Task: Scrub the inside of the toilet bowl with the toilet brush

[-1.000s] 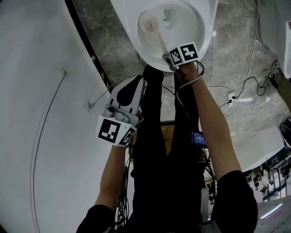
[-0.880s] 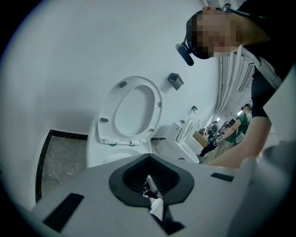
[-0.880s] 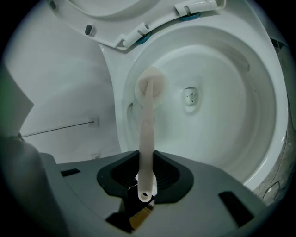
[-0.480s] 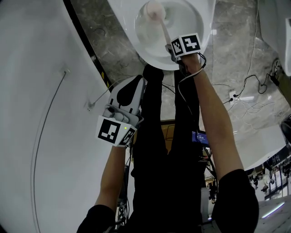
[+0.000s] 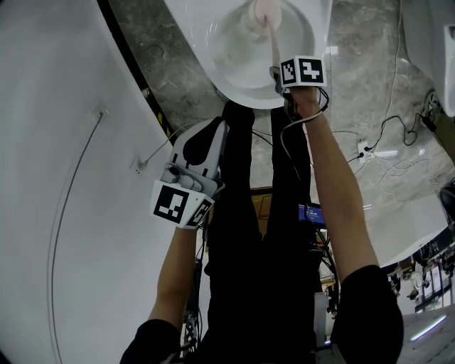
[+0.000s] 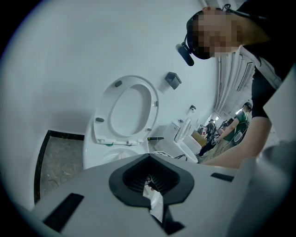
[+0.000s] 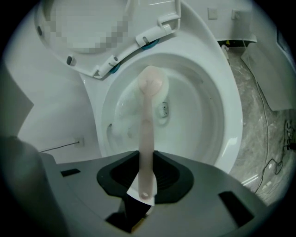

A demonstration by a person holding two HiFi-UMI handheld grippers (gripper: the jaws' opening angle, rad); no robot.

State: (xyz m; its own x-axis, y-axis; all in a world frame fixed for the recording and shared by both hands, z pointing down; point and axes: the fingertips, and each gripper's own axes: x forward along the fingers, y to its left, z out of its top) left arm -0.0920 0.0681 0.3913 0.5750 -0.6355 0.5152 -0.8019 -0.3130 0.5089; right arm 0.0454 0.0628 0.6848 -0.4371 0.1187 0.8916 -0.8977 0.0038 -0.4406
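Observation:
The white toilet bowl [image 5: 234, 71] sits at the top of the head view, and its seat [image 6: 125, 109] is raised against the wall. My right gripper [image 5: 279, 73] hovers over the bowl's near rim, shut on the pale pink toilet brush handle [image 7: 146, 139]. The brush head [image 7: 152, 83] presses on the far inner wall of the bowl [image 7: 203, 115], close to the drain; in the head view the brush head [image 5: 264, 10] lies at the frame's top edge. My left gripper [image 5: 215, 129] hangs low beside the person's legs, shut with nothing in it, and its jaws [image 6: 150, 181] point toward the toilet.
A white curved wall [image 5: 64, 178] fills the left. Grey marble floor [image 5: 362, 85] on the right carries loose cables [image 5: 387, 131] and a socket block [image 5: 361, 150]. Another white fixture [image 5: 426, 43] stands at far right. People [image 6: 240, 125] stand in the background.
The brush head swept from the bowl's left side round to its far side. My right gripper moved right and slightly away with it. The left gripper has stayed put.

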